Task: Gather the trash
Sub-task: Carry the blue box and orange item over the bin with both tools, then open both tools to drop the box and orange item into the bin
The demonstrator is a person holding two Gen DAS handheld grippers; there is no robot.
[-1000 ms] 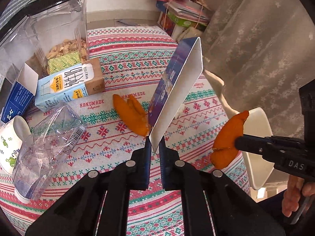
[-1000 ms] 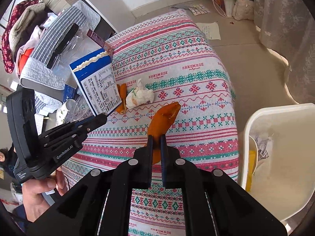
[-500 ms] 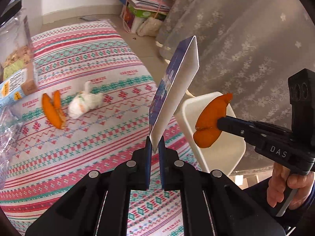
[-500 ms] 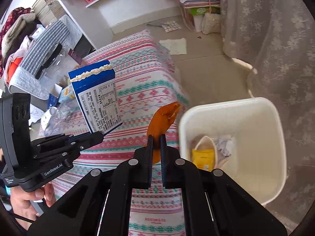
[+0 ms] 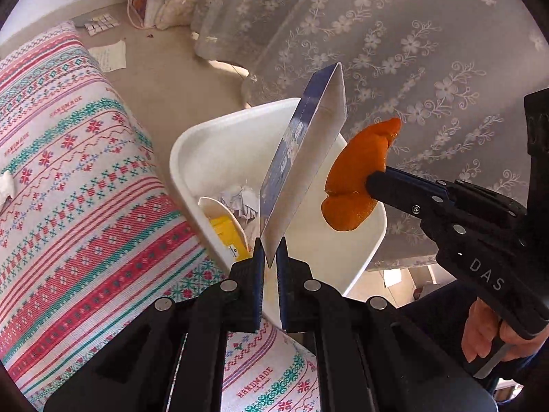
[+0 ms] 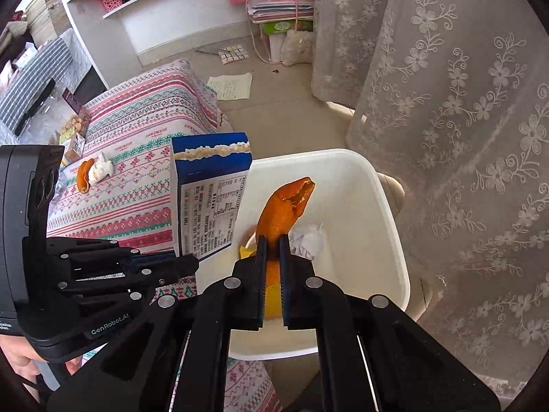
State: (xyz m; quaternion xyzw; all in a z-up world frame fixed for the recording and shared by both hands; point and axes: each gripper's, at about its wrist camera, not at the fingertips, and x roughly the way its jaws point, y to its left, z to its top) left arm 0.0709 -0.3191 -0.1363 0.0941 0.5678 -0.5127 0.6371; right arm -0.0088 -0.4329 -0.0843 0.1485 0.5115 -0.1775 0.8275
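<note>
Orange peel: curled orange strip of fruit peel (image 6: pixel 286 206), pinched at its lower end by the right gripper (image 6: pixel 272 240); hangs above the open bin, placed for a drop, I judge.
Carton: flattened blue-and-white cardboard box (image 6: pixel 209 195), clamped by one bottom corner in the left gripper (image 5: pixel 271 250); stands upright over the bin's near rim, just beside the peel.
Bin: white rectangular plastic waste bin (image 6: pixel 387 206) on the floor between the table edge and the lace curtain (image 6: pixel 463 120); crumpled white paper (image 5: pixel 240 201) and a yellow wrapper (image 5: pixel 228 235) already inside.
Left on table: another orange peel (image 6: pixel 84 175) touching a wadded white tissue (image 6: pixel 101 170), well apart from the bin.
Writing: tablecloth (image 5: pixel 68 189) woven "HANDMADE"; grippers marked "DAS" and "GenRobot.AI"; carton's printed table too small to read.
</note>
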